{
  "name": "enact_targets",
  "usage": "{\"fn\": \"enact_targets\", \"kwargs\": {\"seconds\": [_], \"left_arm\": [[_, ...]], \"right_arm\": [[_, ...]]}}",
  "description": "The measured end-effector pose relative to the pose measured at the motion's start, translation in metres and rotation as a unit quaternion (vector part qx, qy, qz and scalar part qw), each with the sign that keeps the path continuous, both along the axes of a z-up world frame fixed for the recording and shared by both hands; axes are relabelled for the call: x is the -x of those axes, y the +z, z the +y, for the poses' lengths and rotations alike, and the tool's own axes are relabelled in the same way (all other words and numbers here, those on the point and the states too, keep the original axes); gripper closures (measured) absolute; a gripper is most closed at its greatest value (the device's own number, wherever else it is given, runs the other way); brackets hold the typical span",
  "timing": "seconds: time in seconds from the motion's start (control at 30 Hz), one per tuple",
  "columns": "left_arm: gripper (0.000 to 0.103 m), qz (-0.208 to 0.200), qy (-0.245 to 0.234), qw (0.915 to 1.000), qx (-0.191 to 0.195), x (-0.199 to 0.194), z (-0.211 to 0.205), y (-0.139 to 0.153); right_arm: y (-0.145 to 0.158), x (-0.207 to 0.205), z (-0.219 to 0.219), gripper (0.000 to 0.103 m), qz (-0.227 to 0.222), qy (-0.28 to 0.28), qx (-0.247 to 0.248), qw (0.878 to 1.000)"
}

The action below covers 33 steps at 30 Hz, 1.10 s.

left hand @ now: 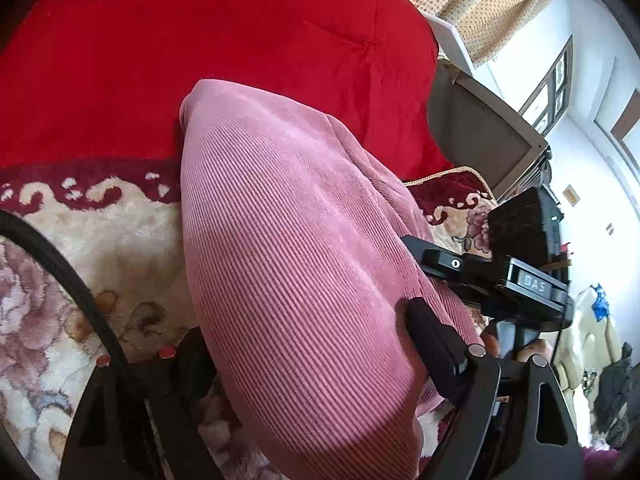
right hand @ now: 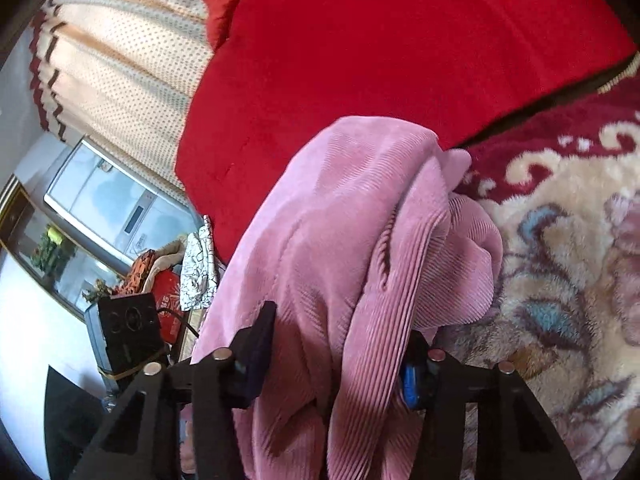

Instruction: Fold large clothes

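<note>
A pink ribbed garment (left hand: 288, 220) lies bunched on a bed. In the left wrist view a broad fold of it fills the gap of my left gripper (left hand: 304, 328). The cloth dents against the right finger (left hand: 432, 344) and covers part of the other finger. My right gripper (left hand: 520, 276) shows beside the cloth's right edge. In the right wrist view a thick, twisted bundle of the garment (right hand: 360, 220) runs between the fingers of my right gripper (right hand: 340, 328). It touches the left finger (right hand: 260, 344) and drapes over the right one.
A red blanket (left hand: 200, 40) covers the far bed and a plush floral blanket (left hand: 100, 240) the near part. Dotted curtains (right hand: 120, 60), a silver appliance (right hand: 112, 200) and piled items (right hand: 168, 280) stand beyond the bed's edge. A black cable (left hand: 80, 292) curves at the left.
</note>
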<state>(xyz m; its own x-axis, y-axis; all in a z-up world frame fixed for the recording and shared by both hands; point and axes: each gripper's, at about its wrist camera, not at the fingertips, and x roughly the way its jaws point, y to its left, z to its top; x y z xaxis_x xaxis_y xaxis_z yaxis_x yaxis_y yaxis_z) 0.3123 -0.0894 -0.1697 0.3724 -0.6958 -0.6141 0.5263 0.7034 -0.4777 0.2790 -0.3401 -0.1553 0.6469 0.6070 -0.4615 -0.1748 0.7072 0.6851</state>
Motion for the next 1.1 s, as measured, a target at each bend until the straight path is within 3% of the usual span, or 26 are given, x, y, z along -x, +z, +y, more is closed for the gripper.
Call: {"fn": "enact_targets", "kwargs": {"seconds": [0.23, 0.53, 0.77, 0.83, 0.93, 1.0, 1.1], "left_arm": [[0.017, -0.046, 0.01, 0.9978, -0.046, 0.03, -0.007, 0.024], [0.017, -0.062, 0.015, 0.9956, -0.068, 0.071, 0.012, 0.045], [0.017, -0.073, 0.016, 0.9925, -0.097, 0.101, 0.026, 0.043], [0.017, -0.062, 0.02, 0.9913, -0.115, 0.101, 0.029, 0.032], [0.013, -0.011, 0.02, 0.9867, -0.161, 0.087, 0.028, -0.005], [0.007, 0.021, 0.031, 0.988, -0.15, 0.078, 0.037, -0.021], [0.006, 0.033, 0.026, 0.9907, -0.13, 0.073, 0.049, -0.023]], "right_arm": [[0.012, 0.014, 0.015, 0.052, -0.007, 0.022, 0.011, 1.0], [0.028, 0.054, 0.028, 0.053, -0.025, 0.052, 0.014, 0.998], [0.023, 0.084, 0.045, 0.053, -0.026, 0.064, 0.004, 0.998], [0.014, 0.084, 0.049, 0.053, -0.014, 0.067, 0.001, 0.998], [-0.009, 0.078, 0.054, 0.053, 0.032, 0.056, 0.01, 0.998], [-0.019, 0.075, 0.058, 0.053, 0.052, 0.047, 0.018, 0.997], [-0.011, 0.078, 0.064, 0.043, 0.05, 0.038, 0.035, 0.997]]}}
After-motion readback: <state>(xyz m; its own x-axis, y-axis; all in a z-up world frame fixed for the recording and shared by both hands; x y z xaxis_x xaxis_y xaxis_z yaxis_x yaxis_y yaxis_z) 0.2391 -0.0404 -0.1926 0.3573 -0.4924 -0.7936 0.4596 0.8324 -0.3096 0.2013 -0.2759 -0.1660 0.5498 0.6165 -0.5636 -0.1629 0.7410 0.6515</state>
